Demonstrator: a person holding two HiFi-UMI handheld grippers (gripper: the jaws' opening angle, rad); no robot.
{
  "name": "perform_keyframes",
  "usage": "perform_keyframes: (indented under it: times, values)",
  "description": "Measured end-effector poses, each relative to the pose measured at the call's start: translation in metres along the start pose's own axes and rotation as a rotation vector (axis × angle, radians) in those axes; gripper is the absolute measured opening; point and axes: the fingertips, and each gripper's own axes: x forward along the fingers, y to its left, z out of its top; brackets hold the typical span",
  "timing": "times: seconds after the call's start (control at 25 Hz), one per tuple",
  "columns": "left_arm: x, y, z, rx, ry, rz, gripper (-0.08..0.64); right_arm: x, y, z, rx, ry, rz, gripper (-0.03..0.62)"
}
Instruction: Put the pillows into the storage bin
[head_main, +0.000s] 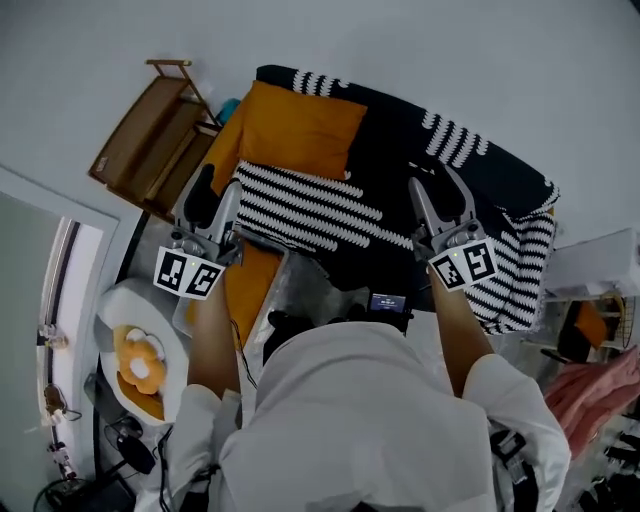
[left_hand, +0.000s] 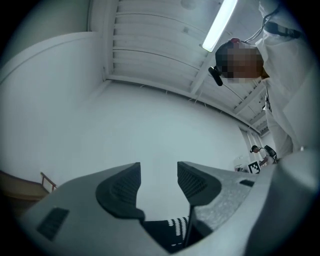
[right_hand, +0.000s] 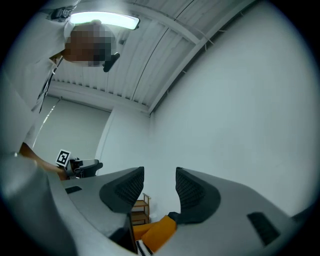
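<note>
An orange pillow (head_main: 300, 130) lies at the head of a bed, partly on a black-and-white striped cover (head_main: 300, 205). A second orange pillow (head_main: 250, 290) sits in a clear storage bin (head_main: 270, 305) beside the bed, just below my left gripper (head_main: 215, 192). Both grippers are raised in front of me and stand open with nothing between their jaws. My right gripper (head_main: 440, 192) hovers over the black blanket. The left gripper view (left_hand: 159, 172) shows mostly bare wall, with a bit of striped fabric (left_hand: 177, 225) below. In the right gripper view (right_hand: 160, 177), the orange pillow (right_hand: 157, 232) shows under the jaws.
A wooden shelf (head_main: 150, 135) stands against the wall left of the bed, and also shows as the shelf (right_hand: 140, 207) in the right gripper view. A white round stool with a flower-shaped cushion (head_main: 140, 365) is at the lower left. Clutter and pink cloth (head_main: 600, 385) lie at the right.
</note>
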Motion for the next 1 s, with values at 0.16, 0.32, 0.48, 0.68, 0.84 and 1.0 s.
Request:
perform_keyframes:
  times: [0.16, 0.32, 0.48, 0.68, 0.84, 1.0]
  values:
    - [0.031, -0.032, -0.019, -0.003, 0.038, -0.015, 0.233, -0.031, -0.035, 0.005, -0.004, 0.001, -0.034, 0.212]
    - [0.051, -0.052, -0.035, 0.003, 0.083, -0.04, 0.233, -0.054, -0.066, 0.008, 0.016, -0.019, -0.087, 0.212]
    - [0.06, -0.048, -0.049, -0.029, 0.108, -0.036, 0.233, -0.06, -0.087, 0.003, 0.026, -0.018, -0.115, 0.212]
    - [0.059, -0.016, -0.07, -0.044, 0.148, 0.006, 0.232, -0.051, -0.106, -0.017, 0.067, -0.003, -0.15, 0.212]
    - [0.065, 0.03, -0.097, -0.035, 0.207, 0.052, 0.232, -0.026, -0.124, -0.04, 0.091, 0.02, -0.174, 0.212]
    - [0.083, 0.098, -0.131, -0.064, 0.255, 0.103, 0.232, 0.02, -0.145, -0.077, 0.125, 0.065, -0.195, 0.212]
